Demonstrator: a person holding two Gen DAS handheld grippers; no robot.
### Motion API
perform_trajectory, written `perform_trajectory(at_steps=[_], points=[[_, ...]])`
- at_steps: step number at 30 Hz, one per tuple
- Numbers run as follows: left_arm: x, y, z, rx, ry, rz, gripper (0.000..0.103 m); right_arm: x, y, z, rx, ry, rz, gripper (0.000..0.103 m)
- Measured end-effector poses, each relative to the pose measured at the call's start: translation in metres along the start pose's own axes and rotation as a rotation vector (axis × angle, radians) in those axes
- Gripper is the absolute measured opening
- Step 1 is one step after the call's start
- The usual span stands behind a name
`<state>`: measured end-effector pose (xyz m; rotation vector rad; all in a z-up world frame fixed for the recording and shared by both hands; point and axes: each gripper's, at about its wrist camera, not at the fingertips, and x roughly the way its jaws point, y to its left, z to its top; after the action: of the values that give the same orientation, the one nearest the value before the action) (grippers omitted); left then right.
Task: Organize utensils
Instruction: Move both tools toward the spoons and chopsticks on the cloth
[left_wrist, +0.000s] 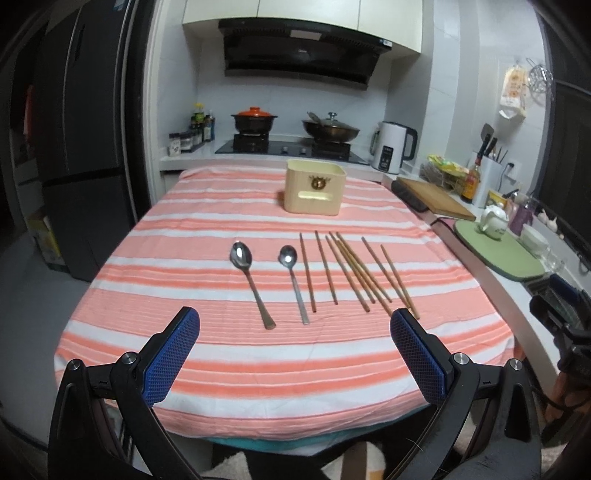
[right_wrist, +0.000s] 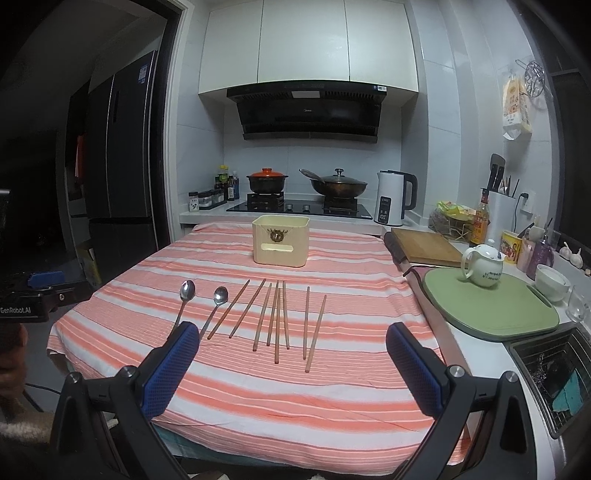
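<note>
The left gripper (left_wrist: 294, 326) hangs at the bottom of its frame with its blue pads spread wide and nothing between them, above the near edge of the striped tablecloth (left_wrist: 221, 369). The right gripper (right_wrist: 291, 341) sits likewise at the bottom of its view, jaws well apart and empty.

Nothing appears to be organized yet. Just beyond the tongs, at mid-frame, two metal spoons (left_wrist: 251, 280) lie side by side with bowls pointing away, and to their right is a loose row of wooden chopsticks (left_wrist: 351, 271), eight as far as I can count, some touching or crossing in the middle of the row. All of them rest flat on the cloth.

Farther up, above centre, stands the cream utensil holder (left_wrist: 314, 192), upright and well apart from the cutlery. Only its rim and front wall show; its inside is not visible, though no handles stick out above the top. By my judgement every piece is left to move.
</note>
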<state>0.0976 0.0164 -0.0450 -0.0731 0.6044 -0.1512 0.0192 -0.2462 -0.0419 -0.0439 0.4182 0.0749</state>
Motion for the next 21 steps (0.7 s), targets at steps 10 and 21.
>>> perform_trajectory(at_steps=[10,21], points=[[0.083,0.024,-0.025,-0.051,0.165,0.031,0.103,0.065,-0.024,-0.024,0.018,0.128,-0.053,0.103],[0.149,0.034,-0.029,-0.061,0.253,0.076,0.102,0.142,-0.04,-0.048,0.022,0.314,-0.021,0.1]])
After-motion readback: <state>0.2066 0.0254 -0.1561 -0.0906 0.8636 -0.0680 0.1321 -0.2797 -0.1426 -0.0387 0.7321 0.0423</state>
